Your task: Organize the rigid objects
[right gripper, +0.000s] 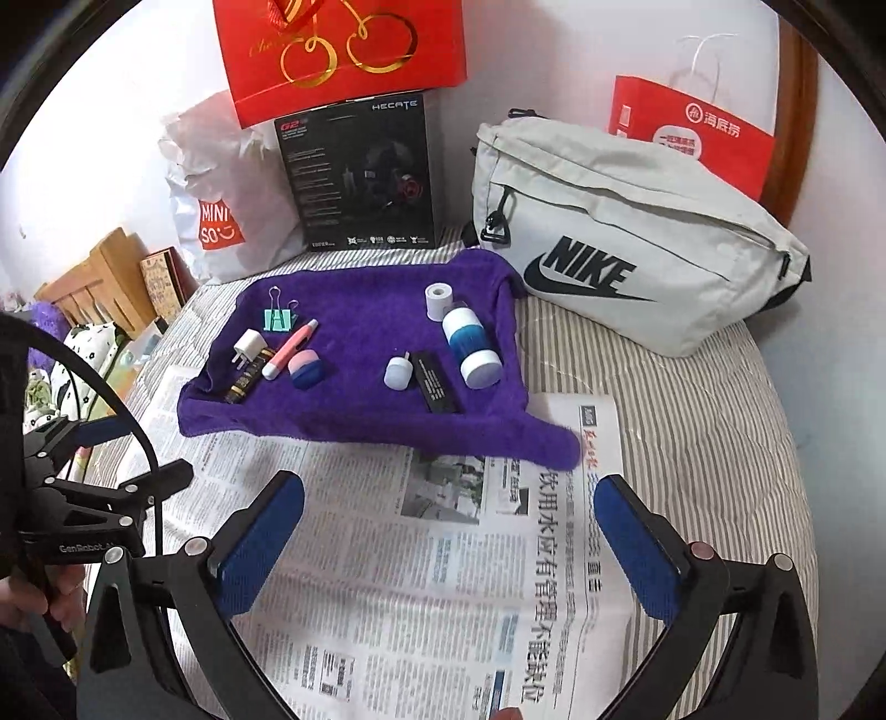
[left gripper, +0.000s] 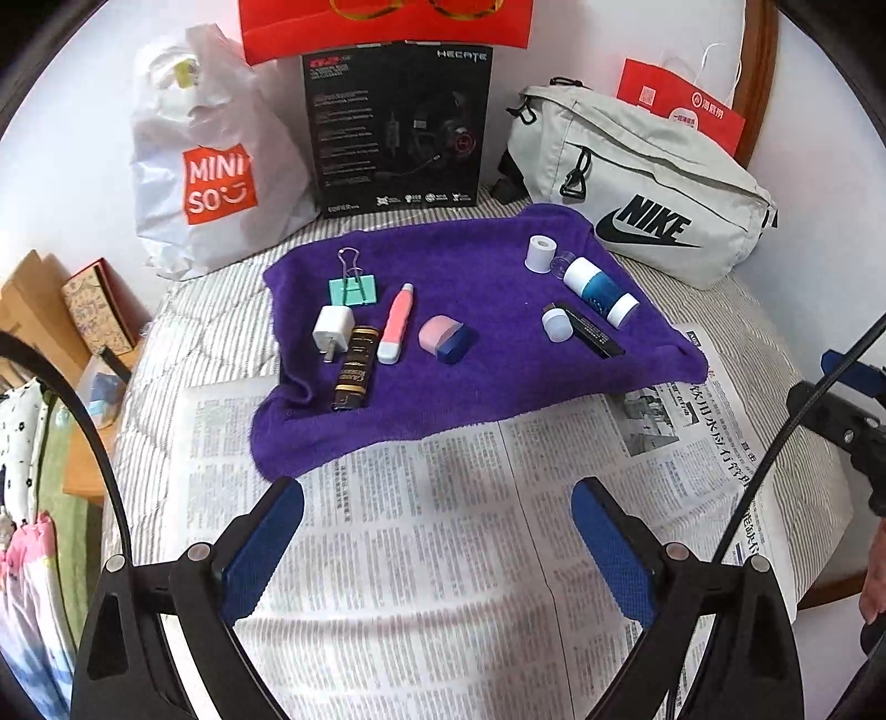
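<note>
A purple towel (left gripper: 470, 343) (right gripper: 360, 410) lies on a bed and carries small rigid objects. On its left are a teal binder clip (left gripper: 352, 288), a white charger plug (left gripper: 332, 331), a black-and-gold tube (left gripper: 354, 370), a pink pen-like stick (left gripper: 395, 324) and a pink-and-blue eraser (left gripper: 447, 337). On its right are a white cap (left gripper: 540, 253), a white-and-blue bottle (left gripper: 599, 289), a small white cap (left gripper: 556, 324) and a black stick (left gripper: 590, 329). My left gripper (left gripper: 437, 490) and right gripper (right gripper: 449, 493) are open and empty, hovering over the newspaper (left gripper: 443, 554) (right gripper: 432, 554) in front of the towel.
Behind the towel stand a Miniso bag (left gripper: 216, 177), a black headset box (left gripper: 396, 130), a grey Nike pouch (left gripper: 648, 194) (right gripper: 626, 243) and red paper bags (right gripper: 340, 52). The bed's left edge drops to a wooden nightstand (left gripper: 33, 310).
</note>
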Demonstrator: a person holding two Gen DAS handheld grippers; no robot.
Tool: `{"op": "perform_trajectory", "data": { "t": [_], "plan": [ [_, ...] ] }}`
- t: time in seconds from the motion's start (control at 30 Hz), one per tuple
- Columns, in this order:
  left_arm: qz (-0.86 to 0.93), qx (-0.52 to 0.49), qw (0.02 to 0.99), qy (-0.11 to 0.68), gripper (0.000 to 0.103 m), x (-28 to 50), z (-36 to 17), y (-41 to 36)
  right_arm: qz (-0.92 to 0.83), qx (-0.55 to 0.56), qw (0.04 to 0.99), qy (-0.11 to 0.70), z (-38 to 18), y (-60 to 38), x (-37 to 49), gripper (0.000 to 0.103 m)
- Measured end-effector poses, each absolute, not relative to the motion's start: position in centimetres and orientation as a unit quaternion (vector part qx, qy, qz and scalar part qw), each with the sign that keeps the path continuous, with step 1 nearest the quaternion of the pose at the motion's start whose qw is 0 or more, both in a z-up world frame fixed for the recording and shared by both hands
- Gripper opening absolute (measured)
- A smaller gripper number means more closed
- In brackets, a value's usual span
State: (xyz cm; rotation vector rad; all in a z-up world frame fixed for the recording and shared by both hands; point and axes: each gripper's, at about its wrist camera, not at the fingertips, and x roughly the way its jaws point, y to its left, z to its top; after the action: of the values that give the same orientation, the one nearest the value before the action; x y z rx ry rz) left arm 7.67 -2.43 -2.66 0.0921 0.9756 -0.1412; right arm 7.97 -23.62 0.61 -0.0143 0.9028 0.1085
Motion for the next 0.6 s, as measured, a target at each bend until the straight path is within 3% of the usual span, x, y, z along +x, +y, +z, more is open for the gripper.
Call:
{"op": "perform_trajectory", "data": {
  "t": [0.6],
  "plan": [
    [-0.044, 0.024, 0.885, 0.463, 0.098, 5.2, -1.5, -1.8, 0.041, -0.001, 0.893, 0.448, 0.3, -24.3, 5.1, 0.103]
  ]
}}
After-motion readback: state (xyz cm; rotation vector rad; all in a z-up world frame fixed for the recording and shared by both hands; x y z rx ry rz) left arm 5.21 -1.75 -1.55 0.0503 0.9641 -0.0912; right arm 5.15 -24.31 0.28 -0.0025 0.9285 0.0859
